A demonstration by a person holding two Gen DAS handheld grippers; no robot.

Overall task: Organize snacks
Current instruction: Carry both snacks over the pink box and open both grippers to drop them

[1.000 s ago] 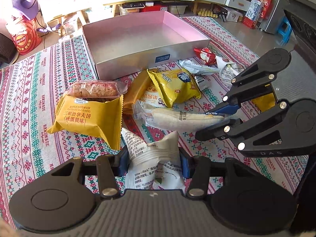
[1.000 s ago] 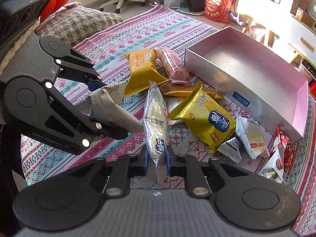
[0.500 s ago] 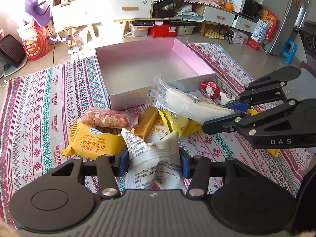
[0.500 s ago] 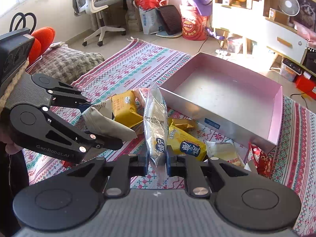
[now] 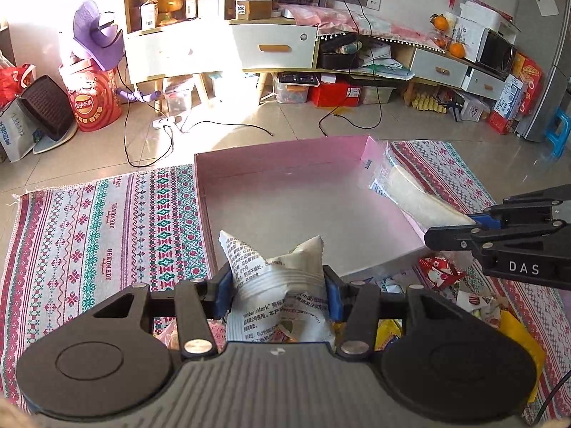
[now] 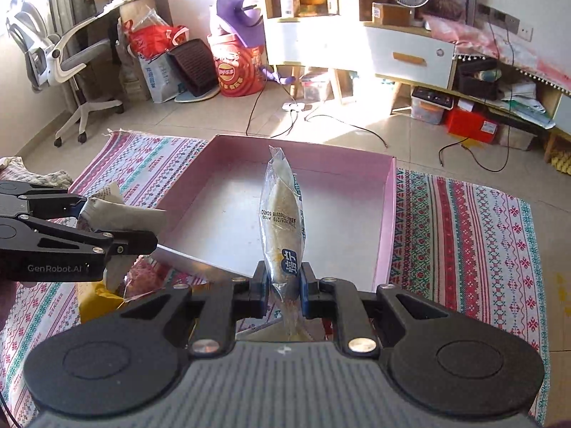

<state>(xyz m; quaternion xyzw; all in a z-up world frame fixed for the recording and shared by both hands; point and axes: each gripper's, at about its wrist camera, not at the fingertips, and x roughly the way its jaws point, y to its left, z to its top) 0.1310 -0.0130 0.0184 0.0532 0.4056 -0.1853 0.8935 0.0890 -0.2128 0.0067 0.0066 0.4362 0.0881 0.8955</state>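
From my left wrist camera I see the left gripper (image 5: 278, 296) with its blue pads clamped on the sides of a puffy white snack bag (image 5: 276, 285) printed with black text, its top corners poking up in front of the pink box (image 5: 285, 164). The same view catches the right gripper (image 5: 449, 230) coming in from the right edge, side-on, with the long clear-wrapped pastry (image 5: 414, 196) sticking out of it, up and to the left across the box's right wall. It also shows what the other camera misses: a small red packet (image 5: 440, 271) and other loose wrappers on the patterned rug (image 5: 100, 228) just outside the box's near right corner, and yellow wrappers low beside my fingers.

My right wrist camera gives the pastry (image 6: 283, 221) head-on: it stands nearly upright, pinched tight at its lower end between the closed fingers of the right gripper (image 6: 283, 287), its top reaching up in front of the box's far wall (image 6: 303, 142). Here the box floor is in plain sight (bare and silvery, with pink walls). The left gripper (image 6: 142, 240) enters from the left, close to level in this picture, the white bag (image 6: 121, 214) squeezed between its fingers and hanging over the box's near left corner. Below it lie a pinkish clear-wrapped snack (image 6: 142, 278) and a yellow packet (image 6: 96, 301) on the rug.

Both grippers tilt downward towards the box, side by side at its near edge
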